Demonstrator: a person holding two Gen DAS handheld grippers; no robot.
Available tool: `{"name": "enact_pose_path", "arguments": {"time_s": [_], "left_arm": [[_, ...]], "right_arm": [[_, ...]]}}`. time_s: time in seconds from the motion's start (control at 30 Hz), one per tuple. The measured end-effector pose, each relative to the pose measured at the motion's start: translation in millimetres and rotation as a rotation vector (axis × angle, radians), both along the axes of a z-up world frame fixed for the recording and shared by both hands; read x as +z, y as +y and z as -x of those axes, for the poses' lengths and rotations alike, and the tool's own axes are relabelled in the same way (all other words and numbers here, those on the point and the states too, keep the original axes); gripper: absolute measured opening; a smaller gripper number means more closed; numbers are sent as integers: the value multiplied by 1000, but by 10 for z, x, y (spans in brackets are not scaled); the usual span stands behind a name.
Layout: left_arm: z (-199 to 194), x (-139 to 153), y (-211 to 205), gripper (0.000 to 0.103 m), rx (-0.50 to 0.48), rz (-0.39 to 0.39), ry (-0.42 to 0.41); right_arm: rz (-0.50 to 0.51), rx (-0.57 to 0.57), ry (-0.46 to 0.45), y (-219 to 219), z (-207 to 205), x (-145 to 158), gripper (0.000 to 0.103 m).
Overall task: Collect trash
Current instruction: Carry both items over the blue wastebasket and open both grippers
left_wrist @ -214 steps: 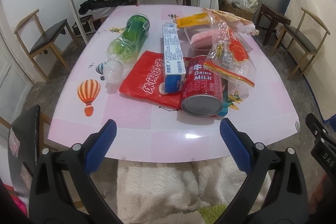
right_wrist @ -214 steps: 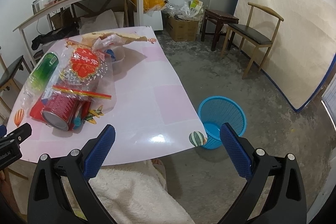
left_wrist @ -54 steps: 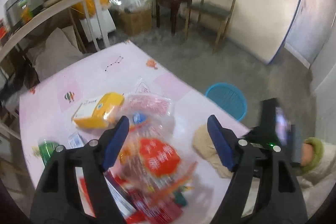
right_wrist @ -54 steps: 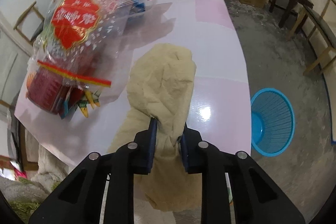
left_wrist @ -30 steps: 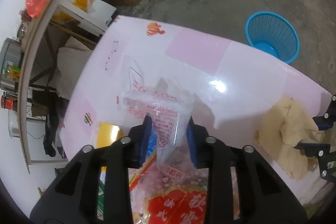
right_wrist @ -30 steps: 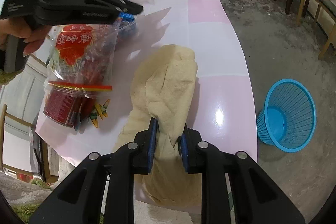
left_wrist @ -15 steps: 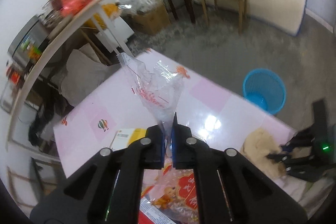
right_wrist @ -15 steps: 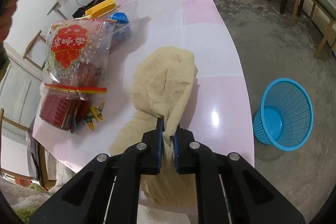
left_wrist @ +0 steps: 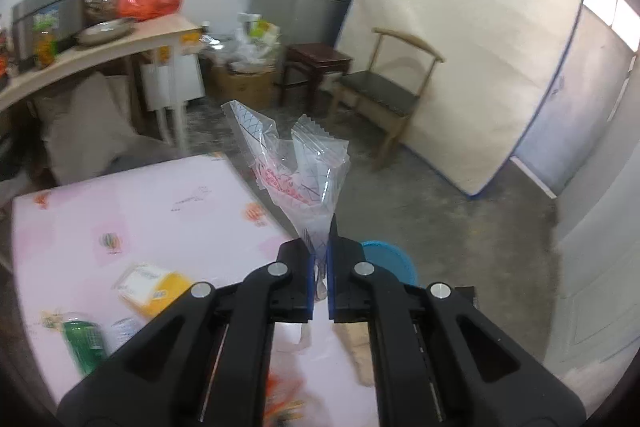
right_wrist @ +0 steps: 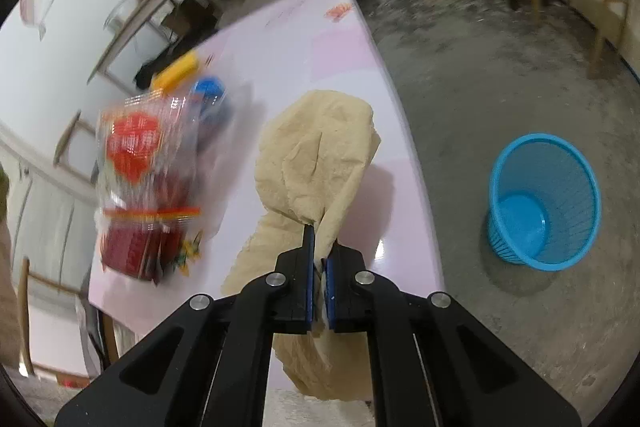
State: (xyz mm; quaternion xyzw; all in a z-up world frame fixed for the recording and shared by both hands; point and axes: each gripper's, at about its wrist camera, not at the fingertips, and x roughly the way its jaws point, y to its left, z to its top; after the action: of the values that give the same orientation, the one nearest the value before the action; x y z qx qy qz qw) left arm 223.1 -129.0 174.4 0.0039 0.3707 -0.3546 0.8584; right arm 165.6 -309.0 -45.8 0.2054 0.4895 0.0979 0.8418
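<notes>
The left gripper [left_wrist: 319, 283] was clamped on the neck of a crumpled clear plastic wrapper [left_wrist: 298, 171], held up in the air above the pink worktop [left_wrist: 132, 219], while the right gripper [right_wrist: 319, 285] was pinched shut on a fold of a beige cloth [right_wrist: 316, 155] draped over the worktop's edge. The blue wastebasket [right_wrist: 544, 203] stood on the floor just beside the worktop, so the step in hand was probably carrying the wrapper over to it. Light film clings and drifts, so it would be best released low, right over the basket's mouth.
</notes>
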Motion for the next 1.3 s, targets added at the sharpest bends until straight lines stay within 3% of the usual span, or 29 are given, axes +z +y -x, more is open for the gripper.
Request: {"name": "enact_pose_path", "arguments": {"time_s": [0.1,0.2,0.33,0.43,0.6,0.7,0.93,1.03,1.13,1.17,1.2,1.3], "left_arm": [[20,-84,-460,3,-78,100,80],[92,-289,-1043,3,-136,102,104],[62,-930,-1937,3,-208,42,249],[-47,-1497,-2493,4,-235,-30,372],[-379,-2397,-3114,5,-212,-114,574],[-559,-2830,-3418,7,-190,-183,624],[-946,-3592,-3774,13,-118,-299,692],[-980,-3802,-3801,26,-113,-327,713],[-999,-3873,-3866,40,-114,-332,718],[-988,-3863,-3869,44,-113,-332,712],[-976,-3849,-3873,44,-114,-331,704],[-961,-3819,-3831,47,-118,-323,690]], "right_arm": [[6,-136,-24,-476,100,109,5],[-39,-288,-10,-1031,228,103,5],[-146,-452,48,-1775,374,-181,5],[-211,-517,105,-2087,376,-484,5],[-283,-591,225,-2493,186,-1147,5],[-283,-610,274,-2616,15,-1452,6],[-301,-616,376,-2993,-438,-2140,9],[-295,-624,413,-3106,-583,-2392,11],[-292,-628,427,-3197,-703,-2545,21],[-290,-626,430,-3217,-728,-2570,29],[-284,-624,434,-3233,-755,-2596,36],[-260,-623,436,-3260,-797,-2621,43]]}}
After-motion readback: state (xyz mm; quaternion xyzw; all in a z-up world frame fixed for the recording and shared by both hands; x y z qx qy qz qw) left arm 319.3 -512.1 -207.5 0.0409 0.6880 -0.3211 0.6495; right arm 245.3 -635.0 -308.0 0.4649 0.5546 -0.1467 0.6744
